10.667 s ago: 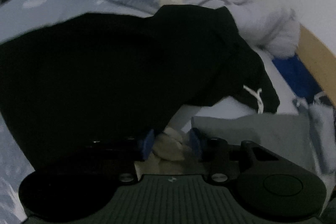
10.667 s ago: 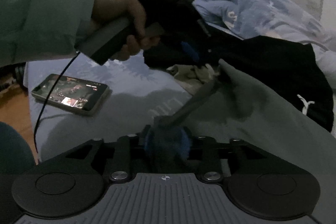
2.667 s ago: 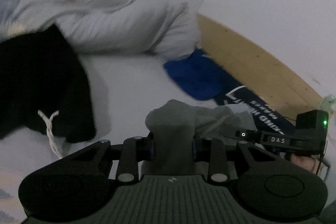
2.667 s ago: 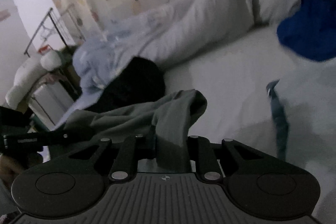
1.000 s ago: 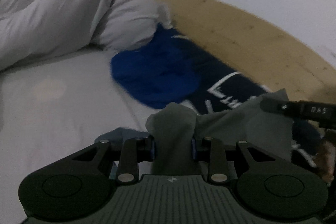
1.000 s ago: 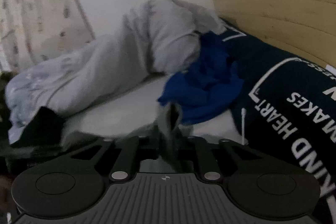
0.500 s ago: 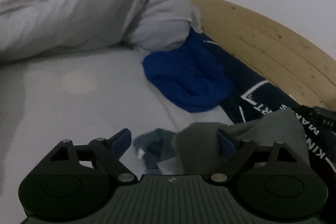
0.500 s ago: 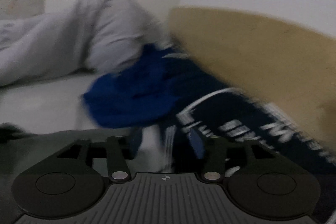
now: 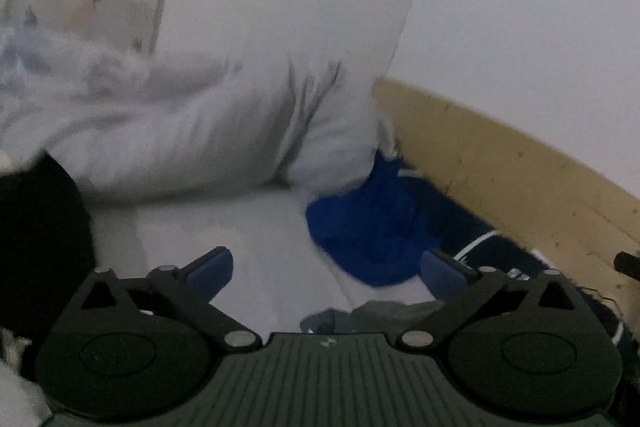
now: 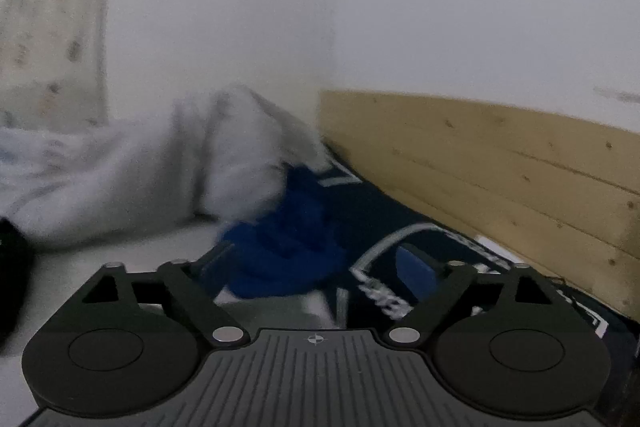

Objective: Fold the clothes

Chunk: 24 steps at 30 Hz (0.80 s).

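Note:
My left gripper point(image 9: 328, 267) is open with nothing between its blue pads. Just below it, a sliver of the grey garment point(image 9: 384, 311) lies on the white bed sheet point(image 9: 208, 223), with a small grey-blue cloth point(image 9: 324, 319) beside it. My right gripper point(image 10: 316, 267) is open too and holds nothing. Beyond both lies a bright blue garment point(image 9: 368, 227) point(image 10: 288, 247). A navy garment with white lettering point(image 10: 404, 267) point(image 9: 492, 251) spreads to its right. A black garment point(image 9: 40, 239) sits at the left edge.
A rumpled white duvet point(image 9: 208, 131) point(image 10: 160, 171) is heaped along the far side. A pale wooden headboard point(image 9: 512, 171) point(image 10: 500, 171) bounds the bed on the right, under a white wall. A patterned curtain point(image 10: 44, 7) hangs at the left.
Both grippers let go of the grey garment within the last second and opened wide. Both have since lifted and tilted up, so the garment has dropped almost out of view.

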Each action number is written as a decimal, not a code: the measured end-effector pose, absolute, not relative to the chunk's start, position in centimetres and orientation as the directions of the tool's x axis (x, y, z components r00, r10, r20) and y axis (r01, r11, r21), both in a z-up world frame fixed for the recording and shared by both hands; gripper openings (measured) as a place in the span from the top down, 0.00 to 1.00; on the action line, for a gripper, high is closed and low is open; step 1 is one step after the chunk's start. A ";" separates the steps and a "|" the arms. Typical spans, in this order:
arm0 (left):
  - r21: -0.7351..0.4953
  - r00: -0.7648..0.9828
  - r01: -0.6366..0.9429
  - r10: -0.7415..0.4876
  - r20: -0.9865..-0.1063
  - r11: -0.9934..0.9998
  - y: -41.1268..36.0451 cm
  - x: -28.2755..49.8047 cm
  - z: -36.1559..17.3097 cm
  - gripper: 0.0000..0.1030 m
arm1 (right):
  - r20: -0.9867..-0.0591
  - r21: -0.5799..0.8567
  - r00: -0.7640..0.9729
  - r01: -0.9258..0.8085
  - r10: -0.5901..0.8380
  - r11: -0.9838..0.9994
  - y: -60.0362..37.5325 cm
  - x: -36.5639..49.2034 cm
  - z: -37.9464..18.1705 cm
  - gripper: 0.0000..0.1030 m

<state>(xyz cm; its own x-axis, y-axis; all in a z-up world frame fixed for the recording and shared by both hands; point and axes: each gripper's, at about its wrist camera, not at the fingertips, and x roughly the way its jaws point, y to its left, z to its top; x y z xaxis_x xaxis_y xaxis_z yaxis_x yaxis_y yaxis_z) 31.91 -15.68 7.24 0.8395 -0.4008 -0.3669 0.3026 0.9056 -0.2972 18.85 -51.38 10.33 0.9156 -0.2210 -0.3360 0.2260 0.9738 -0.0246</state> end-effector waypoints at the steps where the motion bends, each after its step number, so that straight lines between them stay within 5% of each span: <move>1: -0.304 0.841 0.306 -0.405 -0.358 0.902 -14.9 30.4 8.0 0.00 | -0.325 -0.013 0.926 0.200 -0.193 0.980 -50.3 17.6 11.3 0.08; 12: -0.222 0.868 0.290 -0.353 -0.348 0.931 -7.0 15.6 12.3 0.00 | -0.258 0.042 0.966 -0.013 0.023 0.999 -38.2 6.8 16.5 0.00; 24: -0.190 0.901 0.120 -0.187 -0.391 0.974 0.2 7.9 8.9 0.00 | -0.346 0.086 0.934 -0.069 0.095 0.994 -29.6 3.0 11.1 0.00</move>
<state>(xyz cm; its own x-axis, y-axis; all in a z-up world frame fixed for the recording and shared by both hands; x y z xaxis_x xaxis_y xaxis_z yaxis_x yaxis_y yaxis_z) 7.95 0.23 8.90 0.9010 -0.1871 -0.3914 0.1199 0.9745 -0.1898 2.99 -29.57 11.08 0.9335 0.0951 -0.3457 -0.0694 0.9939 0.0860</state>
